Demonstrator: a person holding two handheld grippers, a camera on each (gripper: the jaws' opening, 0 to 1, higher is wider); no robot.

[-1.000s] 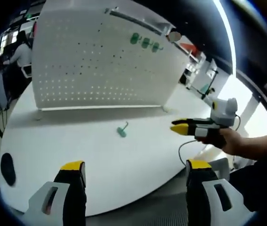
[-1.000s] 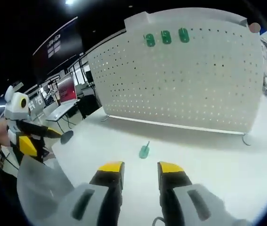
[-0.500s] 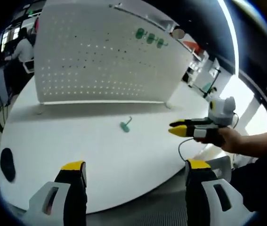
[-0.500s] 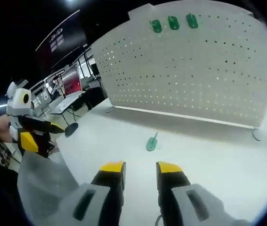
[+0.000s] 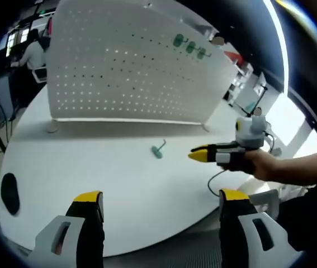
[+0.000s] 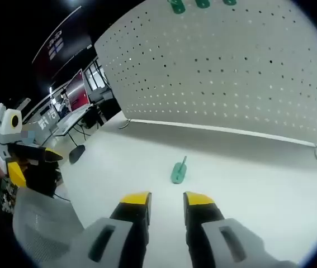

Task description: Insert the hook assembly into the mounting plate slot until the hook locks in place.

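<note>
While both grippers are hovering above the white counter (image 5: pixel 91 167), the green hook (image 5: pixel 158 150) is lying loose on it at mid-frame of the left gripper view, in front of the upright white pegboard (image 5: pixel 124 67). In the right gripper view the hook (image 6: pixel 178 171) is sitting just above the jaw tips at centre. Three more green hooks (image 5: pixel 190 47) are hanging on the pegboard, upper right of the left gripper view. The left gripper (image 5: pixel 161 205) is showing its jaws spread wide, grasping nothing. The right gripper (image 6: pixel 166 200) is showing its jaws nearly together with a narrow gap, nothing between them. The right gripper is also entering the left gripper view at the right, held by a hand (image 5: pixel 253 163). A black disc (image 5: pixel 9 192) is lying on the counter at lower left.
</note>
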